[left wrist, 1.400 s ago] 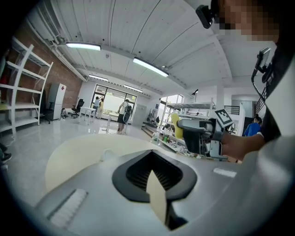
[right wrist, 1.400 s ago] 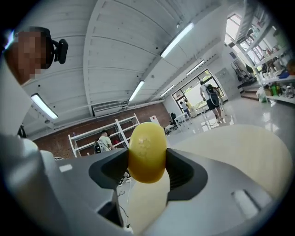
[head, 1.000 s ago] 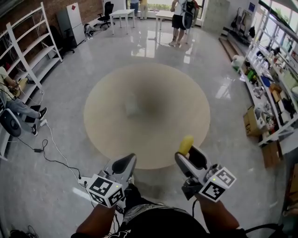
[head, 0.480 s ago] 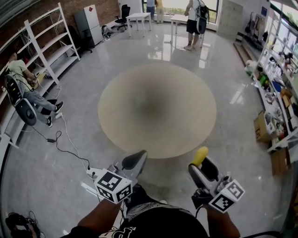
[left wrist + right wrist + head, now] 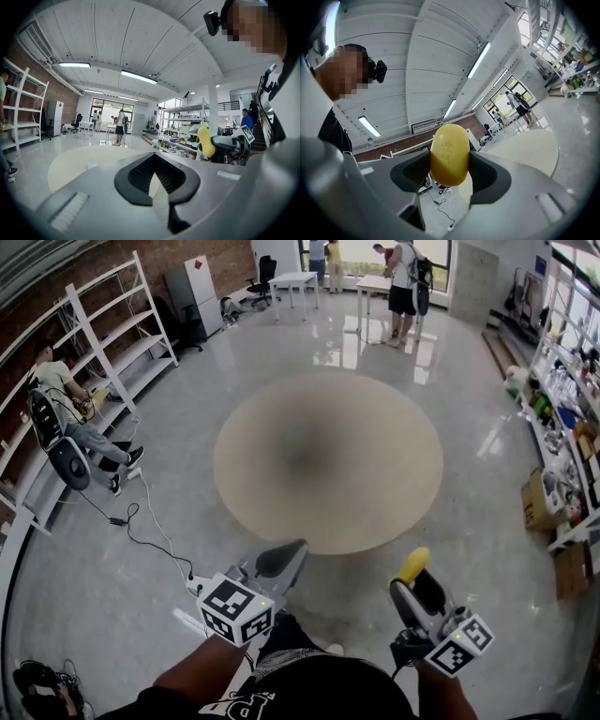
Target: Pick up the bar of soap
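My right hand-held gripper [image 5: 413, 585] is clamped on the yellow bar of soap [image 5: 449, 154], which is off the round tabletop [image 5: 328, 460] and just short of its near edge. My left hand-held gripper [image 5: 281, 560] has its jaws together and holds nothing.

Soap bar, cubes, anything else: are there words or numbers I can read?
Soap bar: stamped marks, too faint to read.
Marker cubes: black-and-white squares only, no words.
Person's shirt: white letters, cut off, unreadable.
Red sign on the grey cabinet: too small to read.
So nothing reads clearly.
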`<state>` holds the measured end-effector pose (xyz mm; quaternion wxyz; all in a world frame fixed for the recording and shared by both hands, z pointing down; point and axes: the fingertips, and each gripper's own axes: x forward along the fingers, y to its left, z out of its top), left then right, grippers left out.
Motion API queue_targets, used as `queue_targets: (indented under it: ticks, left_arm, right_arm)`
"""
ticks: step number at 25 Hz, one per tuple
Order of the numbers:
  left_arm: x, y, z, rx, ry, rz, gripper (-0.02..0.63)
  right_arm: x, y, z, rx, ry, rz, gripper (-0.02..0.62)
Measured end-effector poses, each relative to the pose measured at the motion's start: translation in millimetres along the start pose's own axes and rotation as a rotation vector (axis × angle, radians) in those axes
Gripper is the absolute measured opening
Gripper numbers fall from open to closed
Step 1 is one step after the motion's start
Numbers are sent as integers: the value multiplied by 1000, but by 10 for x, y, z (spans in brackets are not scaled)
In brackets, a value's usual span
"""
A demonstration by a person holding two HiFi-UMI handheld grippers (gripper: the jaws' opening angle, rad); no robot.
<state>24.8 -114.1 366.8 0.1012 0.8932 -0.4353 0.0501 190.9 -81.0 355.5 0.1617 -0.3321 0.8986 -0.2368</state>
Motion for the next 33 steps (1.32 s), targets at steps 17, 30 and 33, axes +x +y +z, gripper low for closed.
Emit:
queue_targets:
  ticks: [17,30,33]
  left_arm:
    - [-97,-298,-60,29,6,-28,6]
    - [-165,-325,-5,34,-1,-19,6]
    - [-187,-299,-8,32,0,-20,6]
  right_arm:
    - [-444,68,-162,15,-44,-65,264]
    - [-440,111,-159,26,-47,-58,264]
    - [-431,130,-173,27,-48,-62,264]
